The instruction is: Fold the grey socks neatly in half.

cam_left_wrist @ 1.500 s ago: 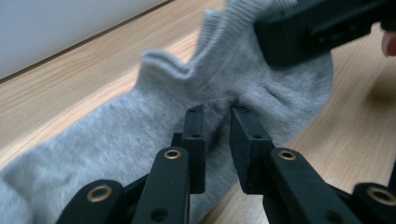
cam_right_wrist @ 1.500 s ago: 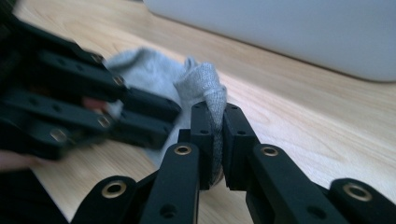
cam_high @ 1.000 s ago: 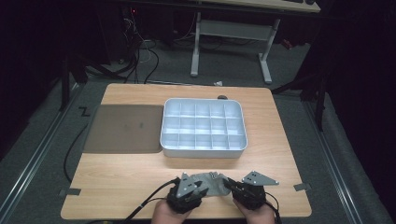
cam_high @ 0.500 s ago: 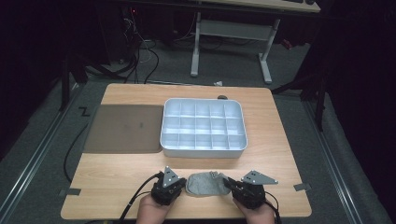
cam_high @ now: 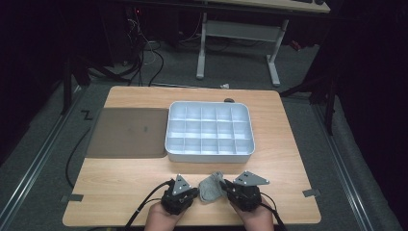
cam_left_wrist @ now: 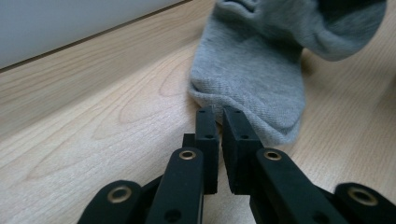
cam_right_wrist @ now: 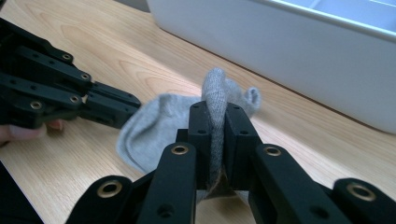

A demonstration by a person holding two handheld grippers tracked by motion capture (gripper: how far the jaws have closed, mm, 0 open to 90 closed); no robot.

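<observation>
The left gripper (cam_high: 194, 191) lay low near the table's (cam_high: 120, 178) front edge, its jaws drawn together on the hem of the grey sock (cam_high: 210, 187); they had just been closing, then eased slightly. The sock lay between both tools, in front of the white compartment tray (cam_high: 210, 152). The right gripper (cam_right_wrist: 215, 112) pinched a raised fold of cloth. Judgement: both ends secured; the next move called for lifting together toward a compartment.

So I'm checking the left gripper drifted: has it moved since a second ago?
Yes. The left gripper has slid left, away from the white tray, pulling the grey sock edge.
</observation>
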